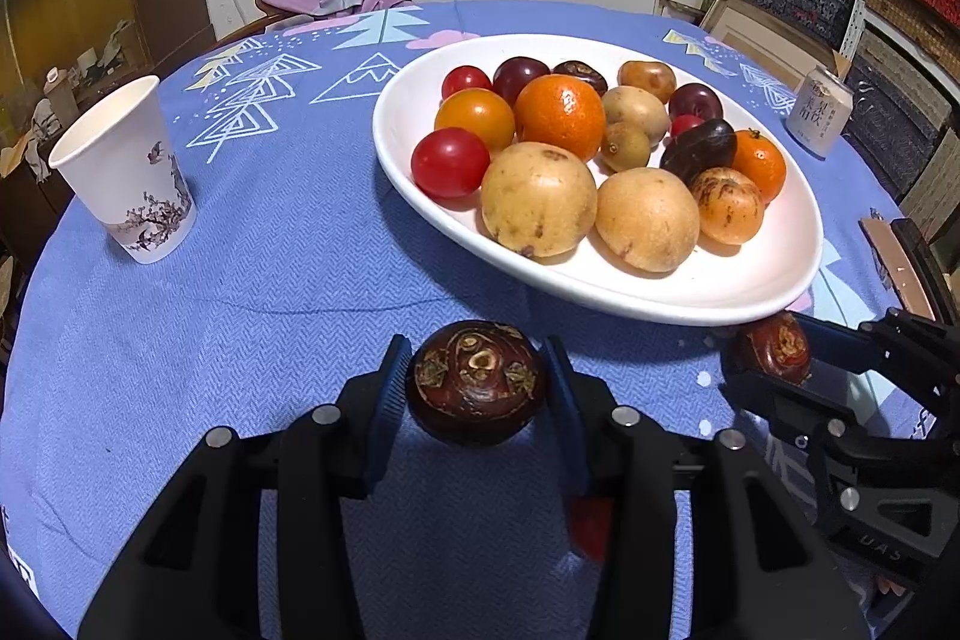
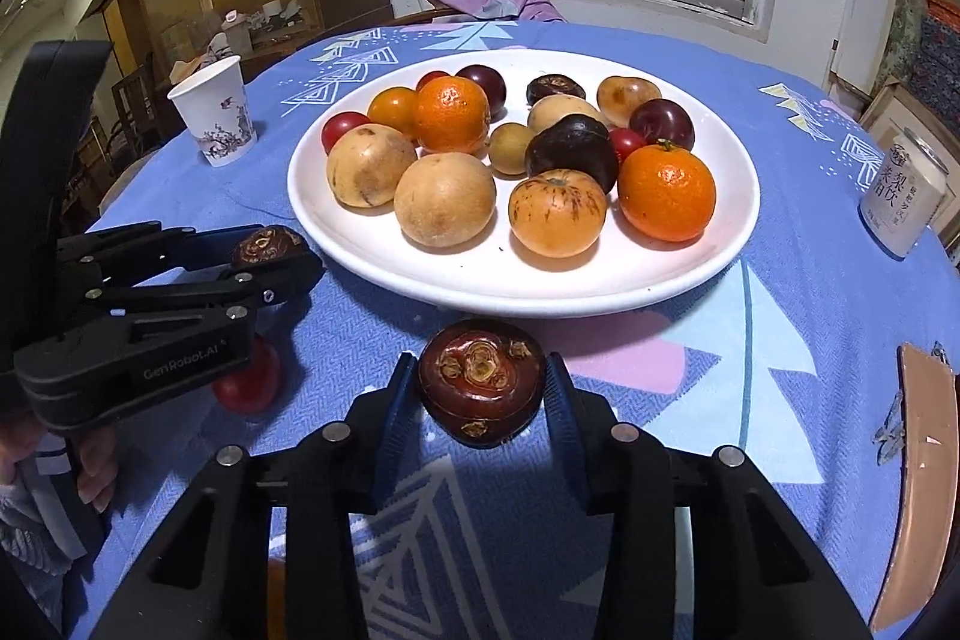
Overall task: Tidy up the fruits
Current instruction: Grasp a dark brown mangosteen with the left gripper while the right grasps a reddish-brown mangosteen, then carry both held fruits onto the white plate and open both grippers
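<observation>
Grippers reach forward low over the table (image 1: pixel 252 292), side by side, both pointing at the near rim of the white plate (image 1: pixel 750 304). The left gripper (image 1: pixel 477 385) has its jaws pinching a dark brown water chestnut (image 1: pixel 477 379) from both sides, the blue pads (image 1: pixel 390 382) pressed against it just short of the plate. The right gripper (image 2: pixel 483 391) does the same with a second water chestnut (image 2: pixel 483 382), held in front of the plate's near edge (its root scars face the camera). Seen from the right wrist, the left gripper lies nearly level, with a red tomato (image 2: pixel 252 382) on the blue cloth beneath it. The plate holds oranges (image 2: pixel 666 193), tan round fruits (image 2: pixel 444 199), plums and small tomatoes. A paper cup (image 1: pixel 126 172) stands left of the plate, a drink can (image 1: pixel 819 109) to its right.
</observation>
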### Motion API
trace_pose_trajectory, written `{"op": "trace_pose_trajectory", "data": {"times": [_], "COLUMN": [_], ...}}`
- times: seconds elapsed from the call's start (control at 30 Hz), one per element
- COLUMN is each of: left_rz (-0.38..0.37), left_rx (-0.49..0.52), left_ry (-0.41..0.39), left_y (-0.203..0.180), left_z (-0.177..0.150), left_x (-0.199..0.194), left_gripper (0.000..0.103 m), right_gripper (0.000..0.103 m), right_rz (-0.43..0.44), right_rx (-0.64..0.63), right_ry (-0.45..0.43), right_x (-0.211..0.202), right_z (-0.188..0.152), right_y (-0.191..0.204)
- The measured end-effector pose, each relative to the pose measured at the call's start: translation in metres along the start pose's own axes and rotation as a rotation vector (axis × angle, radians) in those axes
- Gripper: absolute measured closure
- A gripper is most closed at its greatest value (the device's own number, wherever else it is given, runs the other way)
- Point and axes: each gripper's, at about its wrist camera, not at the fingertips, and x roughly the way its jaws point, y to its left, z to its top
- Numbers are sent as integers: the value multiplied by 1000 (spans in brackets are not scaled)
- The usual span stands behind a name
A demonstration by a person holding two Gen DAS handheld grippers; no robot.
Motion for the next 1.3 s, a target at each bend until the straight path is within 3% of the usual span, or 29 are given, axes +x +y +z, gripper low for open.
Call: {"op": "trace_pose_trajectory", "data": {"times": [0.23, 0.5, 0.77, 1.03, 1.3], "left_rz": [-36, 0, 16, -34, -51], "left_rx": [-45, -46, -1, 27, 87], "left_ry": [-7, -78, -182, -205, -131], "left_y": [7, 4, -13, -46, -76], "left_z": [-5, -10, 1, 43, 52], "left_x": [-7, -30, -71, -76, -24], "left_gripper": [59, 59, 59, 59, 59], "right_gripper": [60, 60, 60, 60, 60], "right_rz": [35, 69, 77, 27, 52], "right_rx": [-9, 36, 110, 172, 205], "right_ry": [-34, -63, -198, -225, -122], "right_x": [-24, -41, -85, -80, -3], "right_z": [-13, -20, -16, 54, 122], "right_y": [-2, -14, -39, -71, -73]}}
